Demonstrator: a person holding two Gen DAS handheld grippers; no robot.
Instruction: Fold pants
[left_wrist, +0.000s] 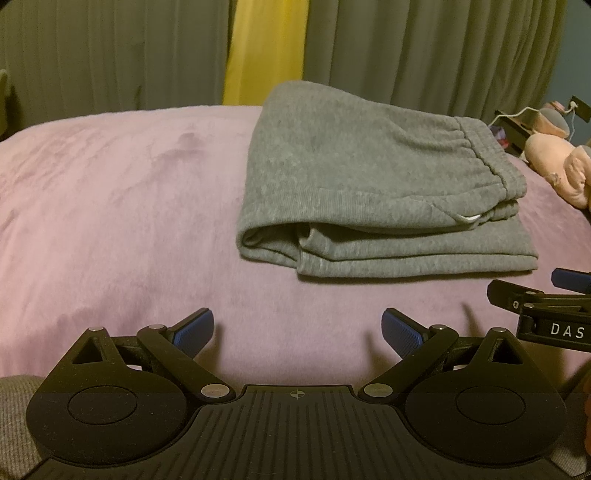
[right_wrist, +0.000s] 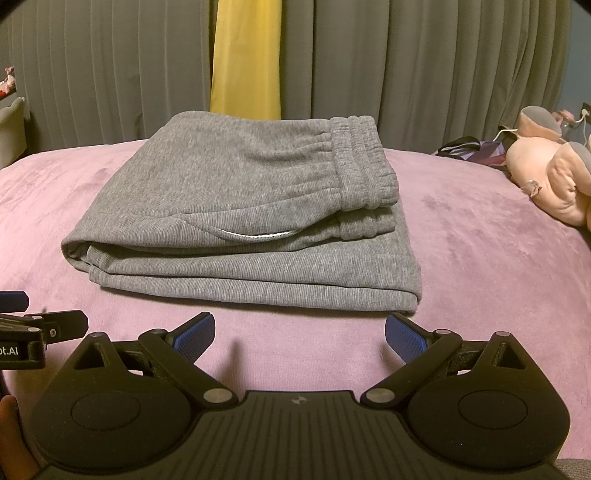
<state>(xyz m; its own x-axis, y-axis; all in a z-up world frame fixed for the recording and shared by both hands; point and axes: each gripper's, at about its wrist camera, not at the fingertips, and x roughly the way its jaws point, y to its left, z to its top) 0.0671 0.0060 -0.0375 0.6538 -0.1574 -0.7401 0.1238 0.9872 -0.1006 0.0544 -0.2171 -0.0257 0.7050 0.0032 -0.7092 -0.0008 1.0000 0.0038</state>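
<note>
Right wrist view: grey pants (right_wrist: 236, 218) lie folded in compact stack on purple blanket (right_wrist: 480, 258), just ahead of right gripper (right_wrist: 299, 338); jaws spread wide, holding nothing; left gripper (left_wrist: 297, 334) likewise gaping, empty, stack ahead to its right; fabric looks soft, thick, limp, not slippery; best pinch at layered near edge; right view alone shows pocket trim fully; left view shows rounded fold end.
</note>
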